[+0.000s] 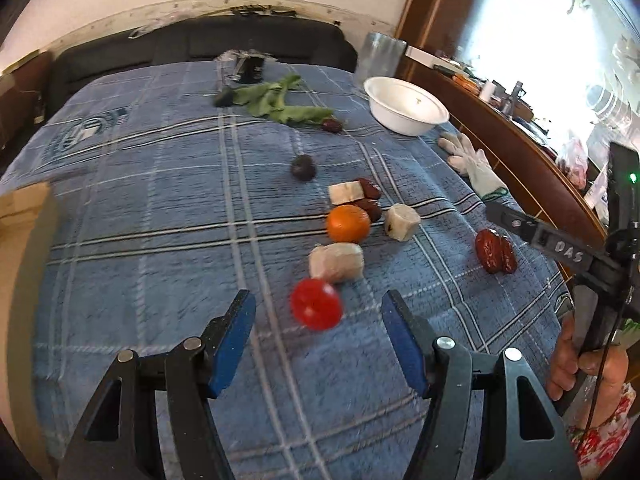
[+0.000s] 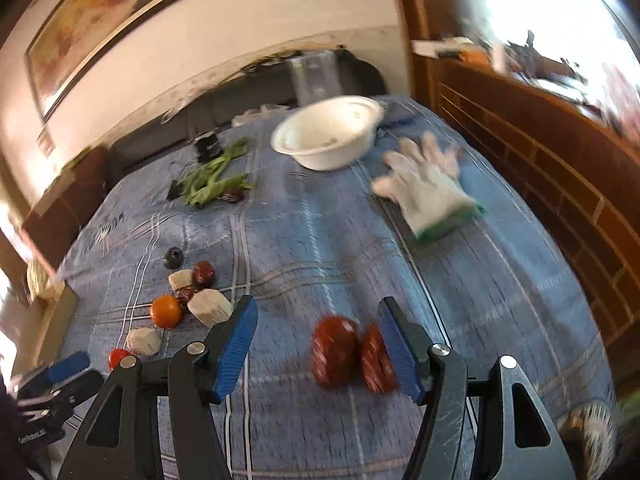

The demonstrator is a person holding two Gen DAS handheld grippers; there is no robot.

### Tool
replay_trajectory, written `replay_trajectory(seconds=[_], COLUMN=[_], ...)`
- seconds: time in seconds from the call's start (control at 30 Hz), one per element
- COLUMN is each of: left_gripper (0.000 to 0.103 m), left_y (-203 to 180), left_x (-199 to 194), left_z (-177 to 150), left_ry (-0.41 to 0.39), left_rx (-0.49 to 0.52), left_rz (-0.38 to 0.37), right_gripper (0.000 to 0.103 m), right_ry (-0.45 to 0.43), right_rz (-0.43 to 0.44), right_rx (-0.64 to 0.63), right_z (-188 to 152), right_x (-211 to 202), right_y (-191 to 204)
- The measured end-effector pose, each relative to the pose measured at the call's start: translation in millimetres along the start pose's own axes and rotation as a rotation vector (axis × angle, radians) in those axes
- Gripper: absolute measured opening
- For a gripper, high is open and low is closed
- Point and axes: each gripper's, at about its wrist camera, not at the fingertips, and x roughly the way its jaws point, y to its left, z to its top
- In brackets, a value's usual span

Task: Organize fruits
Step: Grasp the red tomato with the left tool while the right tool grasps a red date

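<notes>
Left gripper [image 1: 318, 312] gapes around tomato [image 1: 316, 309]; right gripper [image 2: 318, 332] open, seemingly ungripped dates [image 2: 352, 356]

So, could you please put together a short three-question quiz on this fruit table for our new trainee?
1. True or false: the white bowl already holds fruit.
2. What lies in front of the left gripper? A) orange B) red tomato C) glove
3. Fill in: in the right wrist view, the two red dates lie on the cloth between the fingers of the ____ gripper.

Key: 1 false, no fruit shows in it; 2 B; 3 right, jaws open.
</notes>
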Motion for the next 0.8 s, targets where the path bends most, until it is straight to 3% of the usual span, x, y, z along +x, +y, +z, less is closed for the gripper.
replay_trajectory(seconds=[0.1,0.2,0.33,0.57,0.8], left_gripper=[0.05,0.028,0.027,0.027,0.027], left_y=[-2.6,-4.6,-1.7,5.8,10.8], left_x=[11.4,20.1,20.2,12.7,4.4], left_z=[2.7,1.5,-3.2,-5.7,-7.7], left_ry=[0.015,0.027,0.011,-0.027,-0.059], left_rx=[0.019,0.049,0.052,0.018,-0.017], left_rz=[-0.009,-0.01,-0.037,-0.07,-0.059], right_gripper=[0.055,0.049,0.033,0.032,0.028], right_ry=[0.074,0.132,0.159,0.146,0.112], right_rz=[-0.018,-0.057,-0.089,-0.077,0.018], right_rx=[-0.064,-0.105,-0.16,-0.148,-0.127], right_z=[3.0,0.2,-6.3,-10.4,-16.3], right_x=[20.6,34.7,40.3,28.2,-12.4], right_y=[8.1,8.0,5.0,6.7,27.1])
